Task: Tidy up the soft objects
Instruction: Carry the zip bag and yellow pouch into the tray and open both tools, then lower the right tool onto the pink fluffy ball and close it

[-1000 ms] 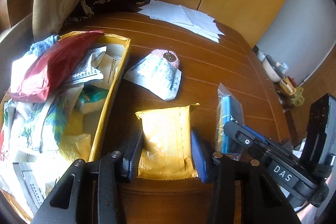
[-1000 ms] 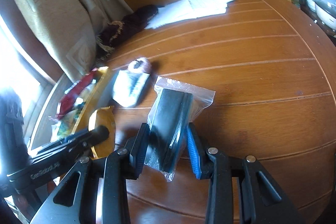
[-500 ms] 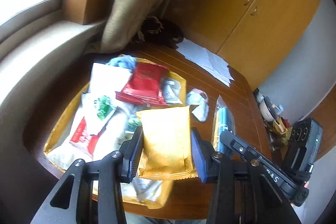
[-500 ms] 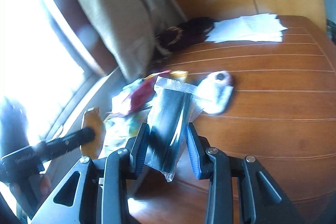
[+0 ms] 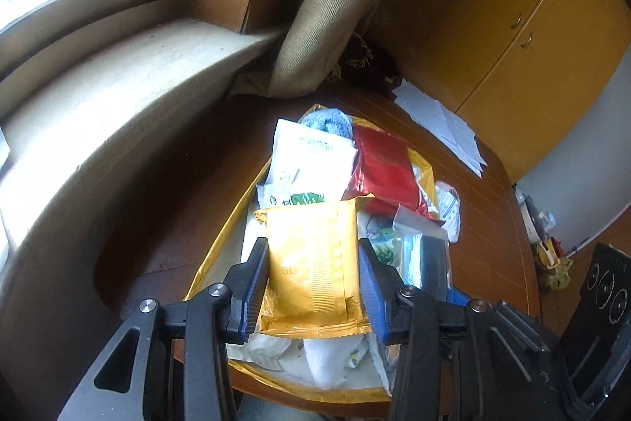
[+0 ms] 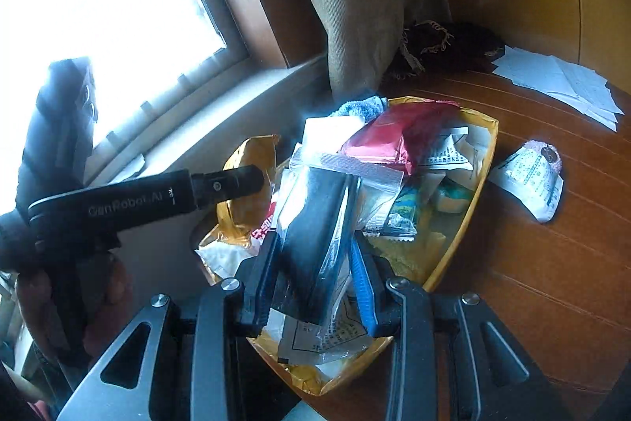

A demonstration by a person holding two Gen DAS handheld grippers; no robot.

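Observation:
My left gripper (image 5: pixel 313 279) is shut on a yellow packet (image 5: pixel 311 263) and holds it above the yellow tray (image 5: pixel 232 219), which is full of packets. My right gripper (image 6: pixel 315 275) is shut on a clear zip bag with a dark blue item (image 6: pixel 315 212) and holds it over the same tray (image 6: pixel 479 180). The zip bag also shows in the left wrist view (image 5: pixel 426 255), just right of the yellow packet. A red packet (image 5: pixel 384 168) and a blue cloth (image 5: pixel 327 119) lie at the tray's far end. A white packet with a pink roll (image 6: pixel 530 176) lies on the table right of the tray.
The brown wooden table (image 6: pixel 552 255) holds white papers (image 6: pixel 560 81) and a dark fringed cloth (image 6: pixel 441 42) at the back. A curtain (image 5: pixel 339 6) and a window sill (image 5: pixel 98 97) stand to the left. Yellow cupboards (image 5: pixel 532 38) stand behind.
Both grippers have lifted their packets off the table and swung left, so that they now hang over the yellow tray.

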